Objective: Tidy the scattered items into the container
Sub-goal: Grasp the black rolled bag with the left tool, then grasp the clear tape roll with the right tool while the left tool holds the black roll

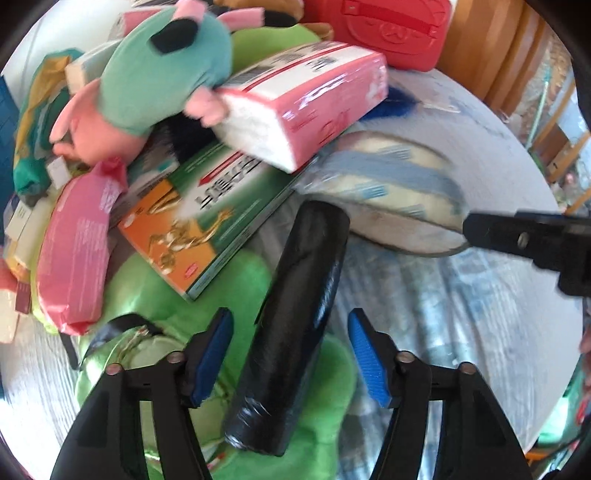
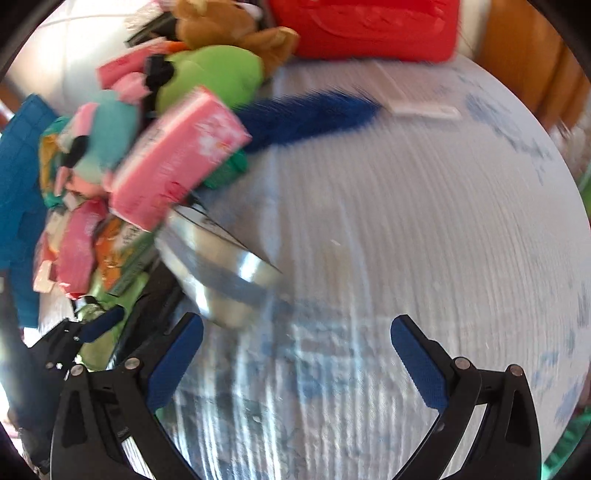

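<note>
A black roll [image 1: 291, 325] lies on a green plush [image 1: 177, 295], between the fingers of my left gripper [image 1: 290, 317]. The blue pads stand a little off each side of it, so the gripper is open. My right gripper [image 2: 297, 325] is open over the white table [image 2: 406, 221] with nothing between its fingers. A clear packet with blue stripes [image 2: 221, 266] lies just ahead and left of it. In the left wrist view one right finger [image 1: 517, 240] reaches the end of that packet [image 1: 391, 184]. A red container [image 1: 380, 29] stands at the table's far edge.
A heap fills the left: a pink tissue pack [image 1: 306, 110], a teal and pink plush [image 1: 162, 74], a green and orange box [image 1: 207, 221], a pink pouch [image 1: 74, 251]. A blue furry piece [image 2: 306, 114] and a brown plush [image 2: 229, 26] lie near the container. A wooden chair [image 1: 491, 48] stands behind.
</note>
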Motion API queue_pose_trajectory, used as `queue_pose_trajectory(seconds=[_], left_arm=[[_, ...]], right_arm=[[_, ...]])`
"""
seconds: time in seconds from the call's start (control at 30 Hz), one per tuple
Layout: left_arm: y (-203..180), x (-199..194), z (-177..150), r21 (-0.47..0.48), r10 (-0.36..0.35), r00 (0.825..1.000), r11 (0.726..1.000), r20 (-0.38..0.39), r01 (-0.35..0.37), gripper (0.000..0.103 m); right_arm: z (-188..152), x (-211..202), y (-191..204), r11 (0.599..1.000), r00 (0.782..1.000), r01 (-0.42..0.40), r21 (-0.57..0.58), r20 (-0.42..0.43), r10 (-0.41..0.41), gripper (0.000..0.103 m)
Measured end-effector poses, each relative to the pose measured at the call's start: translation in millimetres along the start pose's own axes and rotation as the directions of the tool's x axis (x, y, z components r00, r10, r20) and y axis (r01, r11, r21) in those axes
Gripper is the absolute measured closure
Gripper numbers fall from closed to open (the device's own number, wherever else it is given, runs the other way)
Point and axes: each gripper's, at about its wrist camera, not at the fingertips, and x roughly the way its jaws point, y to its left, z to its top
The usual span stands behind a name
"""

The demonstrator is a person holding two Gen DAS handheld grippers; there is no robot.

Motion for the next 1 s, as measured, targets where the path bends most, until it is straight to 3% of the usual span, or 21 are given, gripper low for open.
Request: queue_pose_trajectory(seconds=[0.07, 0.13, 0.3, 0.47, 0.57, 0.67, 0.77, 1.0], left_arm=[[3, 4, -1, -0.019, -0.032, 0.999, 0.999, -0.006, 0.031, 0.06], [3, 6, 0, -0.036, -0.024, 1.0, 0.999, 0.008, 0.024, 0.062], [1, 2, -2, -0.137, -0.005, 1.0, 0.991, -0.008, 0.004, 0.064], [-14, 1, 0, -0.281, 0.018, 1.0, 0.96, 0.009, -0.015, 0.066], [-28, 2, 3, -0.353, 0.023, 1.0, 0.935, 0.012, -0.018, 0.067], [-39, 2, 2, -0.379, 0.069, 0.998, 0.923, 0.003, -0.063, 0.067], [-41, -3, 0, -0.396, 0.104, 0.995, 0.913, 0.004, -0.094, 0.067], [-34, -15, -7, -0.443, 0.111, 0.993, 0.892, 0.029, -0.087, 0.068]], right_arm=[[4, 3, 9, 1.0, 1.0, 0.006, -0.03, 0.004, -0.005, 0.001], [5, 7, 18, 0.998, 1.0, 0.007, -0.057, -0.001, -0.007, 0.008], [8, 24, 16, 0.997, 0.999, -0.045, -0.066, -0.034, 0.043, 0.034], [16, 27, -43, 0.981, 0.984, -0.157, 0.116, -0.068, 0.166, 0.036], [25, 27, -75, 0.972, 0.974, -0.184, 0.145, -0.108, 0.2, 0.036], [31, 9, -70, 0.993, 0.987, -0.122, 0.012, -0.107, 0.122, 0.036], [35, -4, -62, 0.985, 0.984, -0.155, -0.08, -0.098, 0.147, 0.036], [62, -13, -12, 0.941, 0.986, -0.161, -0.299, -0.006, 0.166, 0.037]])
